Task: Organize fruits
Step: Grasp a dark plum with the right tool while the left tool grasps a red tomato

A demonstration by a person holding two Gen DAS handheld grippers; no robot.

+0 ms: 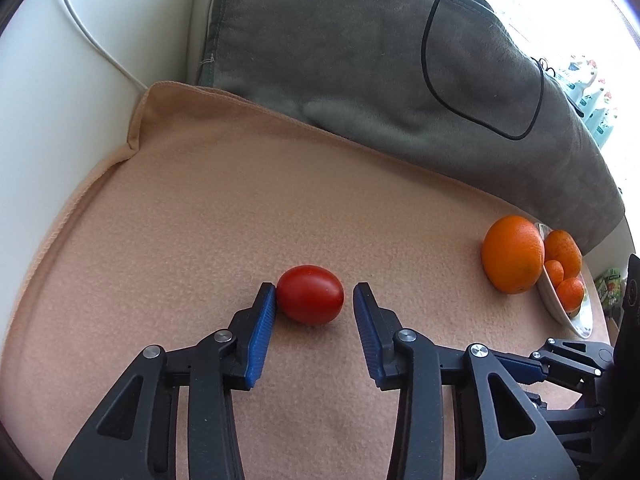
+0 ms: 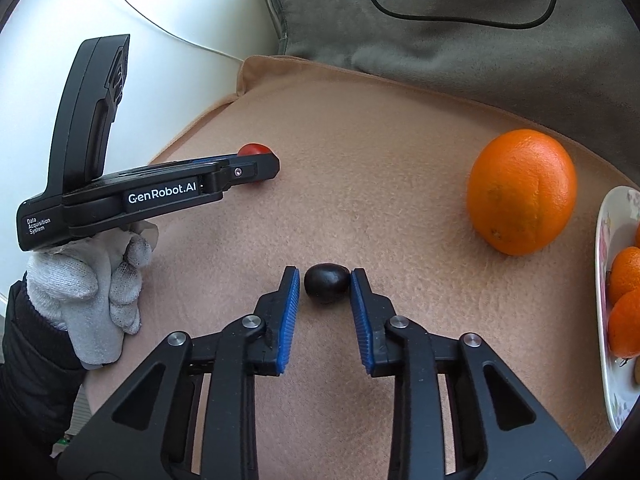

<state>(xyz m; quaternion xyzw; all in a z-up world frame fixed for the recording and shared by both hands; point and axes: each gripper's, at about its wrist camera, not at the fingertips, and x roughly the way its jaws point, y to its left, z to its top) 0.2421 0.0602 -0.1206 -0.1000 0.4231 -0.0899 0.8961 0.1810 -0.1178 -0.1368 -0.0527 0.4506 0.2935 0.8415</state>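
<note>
Peach cloth (image 1: 280, 200) wide bare; hem (image 1: 132, 148) well left of tomato (image 1: 310, 294).

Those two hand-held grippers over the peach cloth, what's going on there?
A person in knit gloves is sorting fruit with two tools. The left hand-held gripper straddles a red tomato: one pad touches it, the other stands clear. The right hand-held gripper has a small dark fruit between its pads, its right pad touching, the fruit on the peach cloth. A large orange sits beside a plate already holding small oranges.
</note>
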